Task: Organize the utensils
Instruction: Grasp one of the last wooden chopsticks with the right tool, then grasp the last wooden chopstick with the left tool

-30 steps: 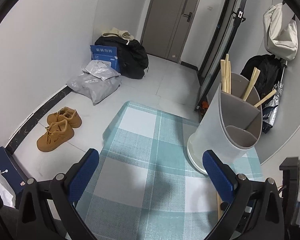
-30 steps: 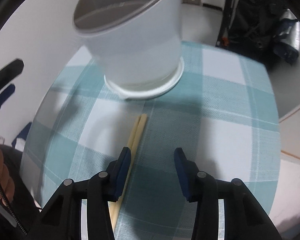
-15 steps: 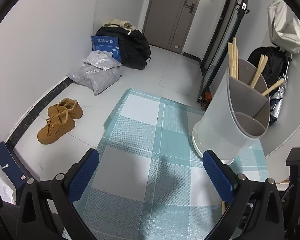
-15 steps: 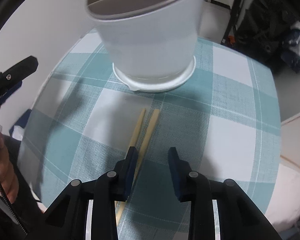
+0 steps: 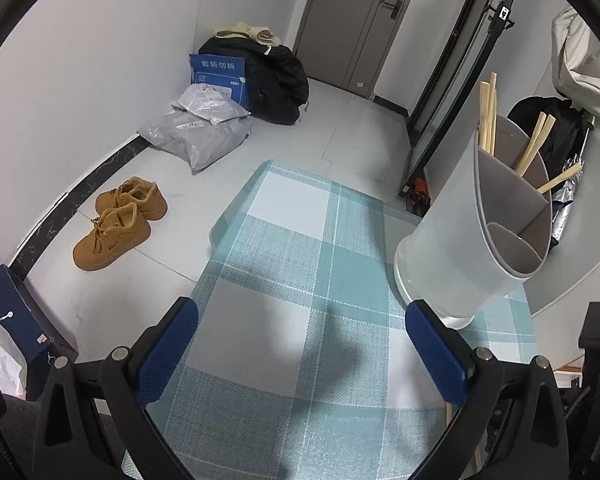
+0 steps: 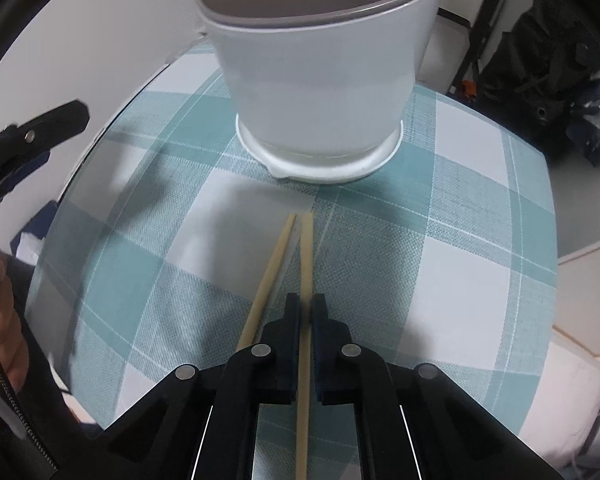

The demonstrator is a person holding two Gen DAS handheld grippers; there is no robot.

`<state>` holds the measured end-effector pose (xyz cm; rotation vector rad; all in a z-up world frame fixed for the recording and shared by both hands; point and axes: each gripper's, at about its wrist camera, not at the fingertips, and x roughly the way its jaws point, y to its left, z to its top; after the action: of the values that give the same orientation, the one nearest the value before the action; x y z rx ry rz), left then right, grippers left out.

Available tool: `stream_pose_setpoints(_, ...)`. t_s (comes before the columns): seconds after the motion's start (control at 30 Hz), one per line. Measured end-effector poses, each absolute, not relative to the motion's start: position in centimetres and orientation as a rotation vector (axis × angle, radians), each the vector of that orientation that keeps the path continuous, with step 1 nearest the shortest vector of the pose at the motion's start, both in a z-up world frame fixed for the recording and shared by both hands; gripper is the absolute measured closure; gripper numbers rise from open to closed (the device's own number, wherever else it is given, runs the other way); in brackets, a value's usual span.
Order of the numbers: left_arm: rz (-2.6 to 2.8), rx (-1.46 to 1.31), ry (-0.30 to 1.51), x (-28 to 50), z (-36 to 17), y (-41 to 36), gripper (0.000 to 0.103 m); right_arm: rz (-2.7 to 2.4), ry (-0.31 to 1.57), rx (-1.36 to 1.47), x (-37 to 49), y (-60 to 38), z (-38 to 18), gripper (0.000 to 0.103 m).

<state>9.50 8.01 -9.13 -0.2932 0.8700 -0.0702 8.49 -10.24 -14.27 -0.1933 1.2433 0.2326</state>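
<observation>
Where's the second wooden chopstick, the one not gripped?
In the right wrist view, the loose pale wooden chopstick lies on the teal plaid tablecloth, just left of the right hand-held gripper, its tip towards the white utensil holder.

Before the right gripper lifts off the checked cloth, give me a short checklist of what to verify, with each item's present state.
1. Right gripper shut on the right-hand pale wooden chopstick: ok, it runs between the pads.
2. Only one stick in the grip: ok; the left-hand pale wooden chopstick lies outside the jaws on the teal-and-white checked tablecloth.
3. The two sticks apart at the grip: cannot tell; they run close together.
4. White plastic utensil holder with grey divided insert upright: ok.
5. Free compartment for the stick: ok, the front one looks empty; the rear ones hold sticks.
6. Left gripper out of the way: ok, open, holding nothing.
</observation>
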Motion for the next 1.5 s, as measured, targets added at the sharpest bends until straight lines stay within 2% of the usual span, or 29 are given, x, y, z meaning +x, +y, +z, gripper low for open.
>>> stream_pose_setpoints(0.2, -0.078, -0.302, 0.871, 9.5, -9.2, 8.1, 0.001, 0.259, 1.290, -0.211, 6.2, -10.8, -14.2, 0.098)
stream_pose_setpoints(0.53, -0.072, -0.293, 0.883, 9.6, -9.2, 7.9, 0.001, 0.308, 1.261, -0.260, 6.5, -9.1, -14.2, 0.079)
stream_pose_setpoints(0.73, -0.098, -0.309, 0.913, 9.4, -9.7, 8.4, 0.001, 0.292, 1.252, -0.212, 8.5, -8.8, -14.1, 0.081)
stream_pose_setpoints(0.8, -0.091, -0.294, 0.917, 9.3, -9.7, 8.3, 0.001, 0.289, 1.256, -0.177, 8.8, -9.0, -14.1, 0.097)
stream_pose_setpoints(1.07, -0.101, -0.170, 0.958, 7.8, -9.8, 5.9, 0.001, 0.309, 1.207, -0.089, 8.2, -10.5, -13.2, 0.097)
stream_pose_setpoints(1.5, -0.189, 0.030, 0.981, 5.5, -10.1, 2.0, 0.002, 0.357, 1.011, 0.393, 6.4, -17.4, -10.7, 0.097)
